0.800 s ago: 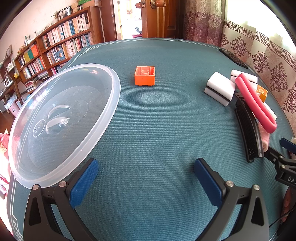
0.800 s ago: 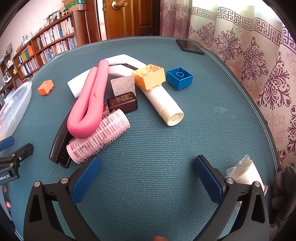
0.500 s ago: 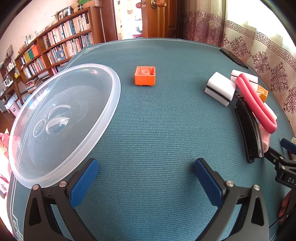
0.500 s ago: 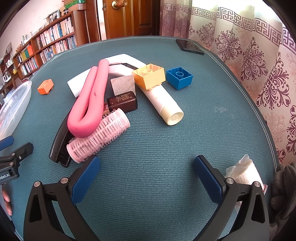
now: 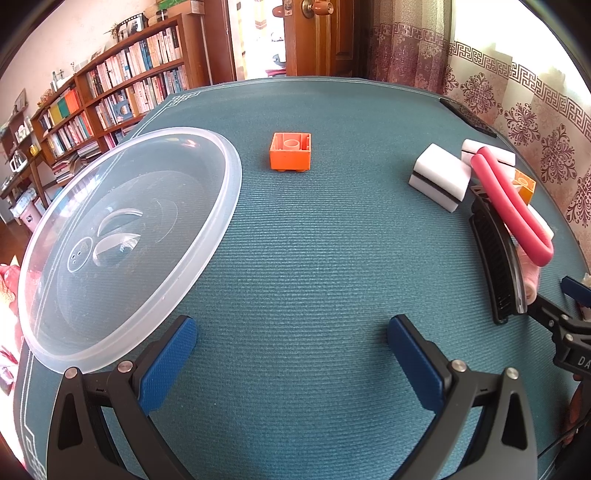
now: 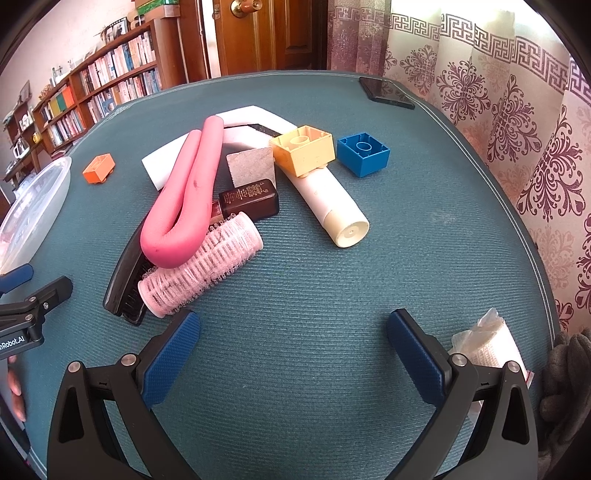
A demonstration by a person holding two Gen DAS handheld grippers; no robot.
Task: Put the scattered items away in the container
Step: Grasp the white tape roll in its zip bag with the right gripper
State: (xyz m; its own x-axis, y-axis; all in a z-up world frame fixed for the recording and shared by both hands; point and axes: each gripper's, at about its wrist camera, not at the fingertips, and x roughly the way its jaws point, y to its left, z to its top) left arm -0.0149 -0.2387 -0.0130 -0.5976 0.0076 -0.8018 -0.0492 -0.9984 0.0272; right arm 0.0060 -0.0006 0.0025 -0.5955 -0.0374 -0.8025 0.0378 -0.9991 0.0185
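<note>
Behind my table stand a wooden bookcase (image 5: 110, 96), a wooden door (image 6: 266, 33) and patterned curtains (image 6: 517, 92); the table (image 5: 314, 258) itself wears a ribbed teal cloth with a pale border line. The clear plastic container (image 5: 122, 236), wide and round, lies at the table's left edge and holds nothing I can make out. My left gripper (image 5: 291, 343) hovers low over bare cloth just beside it, jaws spread wide with nothing between them. My right gripper (image 6: 291, 339) hangs over bare cloth near the near edge, jaws likewise wide apart and empty.

The scattered pile sits right of the table's middle. A folded pink foam roller (image 6: 184, 199) lies across a black comb (image 6: 125, 280) and a white sponge (image 6: 166, 158). A pink hair curler (image 6: 203, 266) rests against the comb, touching the foam's bend. A cream tube (image 6: 332, 199) points toward the near edge, its far end under a yellow block (image 6: 303, 151). A brown bottle (image 6: 251, 199) lies between foam and tube, with a grey block (image 6: 251, 168) just behind it. A blue block (image 6: 364, 153) stands just beside the yellow one. An orange block (image 5: 290, 151) stands alone between pile and container, well apart from both. A dark phone (image 6: 386, 94) lies at the far right edge, and a crumpled wrapper (image 6: 484, 343) at the near right edge
</note>
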